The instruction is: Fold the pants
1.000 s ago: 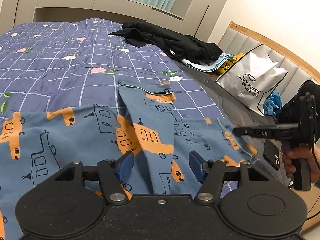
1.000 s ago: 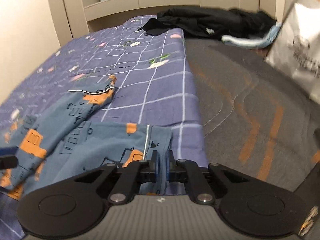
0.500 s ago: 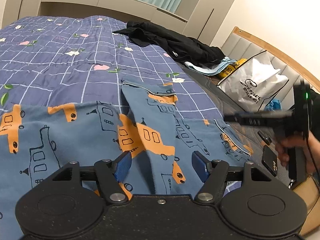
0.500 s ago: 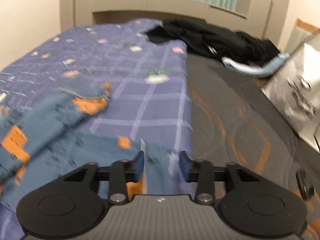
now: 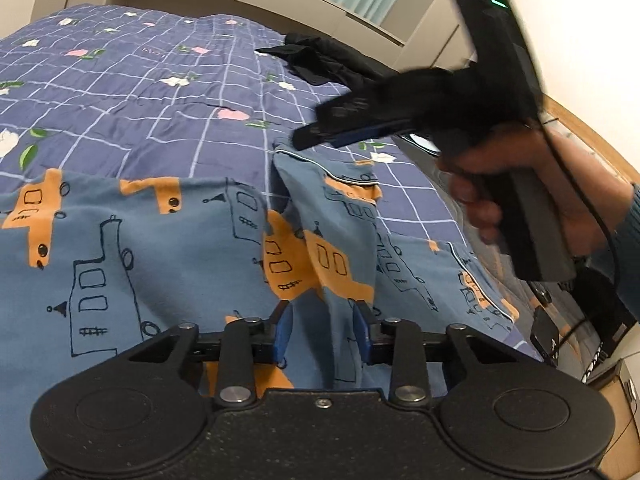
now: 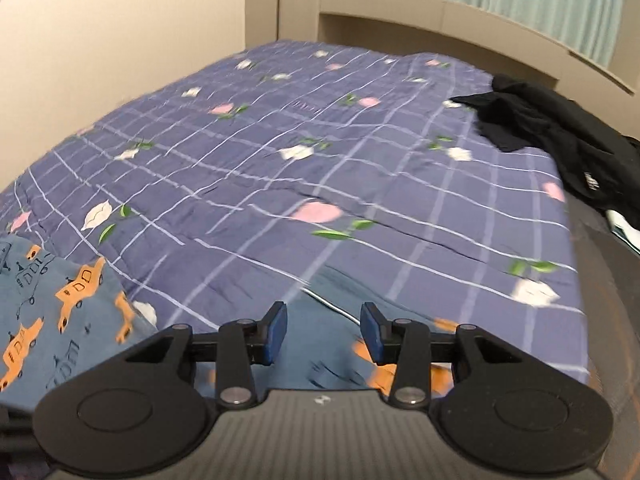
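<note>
The left gripper (image 5: 323, 330) stands spread around a raised fold of the blue pajama pants (image 5: 160, 240), contact unclear. The right gripper (image 6: 324, 332), motion-blurred, gapes above a hem; its housing hides the cloth below.

The bed (image 6: 320, 152) wears a purple checked floral quilt; blue printed pants (image 5: 160, 248) lie spread across it, black clothing (image 6: 560, 136) heaped beyond.

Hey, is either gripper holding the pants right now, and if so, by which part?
Neither. The left gripper is open, its jaws straddling a raised fold of the pants without pinching it. The right gripper is open too, above a pant leg.
</note>
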Available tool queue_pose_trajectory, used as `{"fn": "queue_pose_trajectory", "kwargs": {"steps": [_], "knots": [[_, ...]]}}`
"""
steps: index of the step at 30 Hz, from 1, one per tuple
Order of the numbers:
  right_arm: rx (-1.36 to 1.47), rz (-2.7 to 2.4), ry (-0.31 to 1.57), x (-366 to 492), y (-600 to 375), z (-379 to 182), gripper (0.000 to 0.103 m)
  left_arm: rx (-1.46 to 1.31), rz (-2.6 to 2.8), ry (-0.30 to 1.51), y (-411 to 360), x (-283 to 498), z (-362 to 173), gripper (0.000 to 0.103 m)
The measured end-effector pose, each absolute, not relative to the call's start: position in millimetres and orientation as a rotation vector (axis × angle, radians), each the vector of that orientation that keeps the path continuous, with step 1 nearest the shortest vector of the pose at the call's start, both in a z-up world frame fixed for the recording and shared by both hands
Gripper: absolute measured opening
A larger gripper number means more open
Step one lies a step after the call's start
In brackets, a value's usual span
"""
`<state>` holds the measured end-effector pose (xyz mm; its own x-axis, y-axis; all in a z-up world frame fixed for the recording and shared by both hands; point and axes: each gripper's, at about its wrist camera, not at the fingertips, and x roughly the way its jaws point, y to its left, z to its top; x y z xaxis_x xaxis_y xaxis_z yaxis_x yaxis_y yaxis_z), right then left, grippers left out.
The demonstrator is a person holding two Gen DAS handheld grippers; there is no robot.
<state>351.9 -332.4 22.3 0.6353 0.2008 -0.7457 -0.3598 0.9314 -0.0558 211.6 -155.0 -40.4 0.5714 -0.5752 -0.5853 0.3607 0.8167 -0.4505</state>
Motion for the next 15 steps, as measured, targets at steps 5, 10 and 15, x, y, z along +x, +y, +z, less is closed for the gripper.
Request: {"fn": "queue_pose_trajectory", "kwargs": {"steps": [5, 10, 15], "knots": [[-0.231, 0.284, 0.893, 379, -302, 5, 0.045, -0.321, -0.526, 0.810, -154, 215, -42, 0.017], [-0.296, 0.214, 0.970, 392, -290, -14, 0.035, -0.318, -0.523, 0.809, -157, 216, -39, 0.003], [-0.242, 0.194, 0.947, 385, -304, -7, 0.002, -0.289, -0.536, 0.776, -157, 212, -32, 0.000]]}}
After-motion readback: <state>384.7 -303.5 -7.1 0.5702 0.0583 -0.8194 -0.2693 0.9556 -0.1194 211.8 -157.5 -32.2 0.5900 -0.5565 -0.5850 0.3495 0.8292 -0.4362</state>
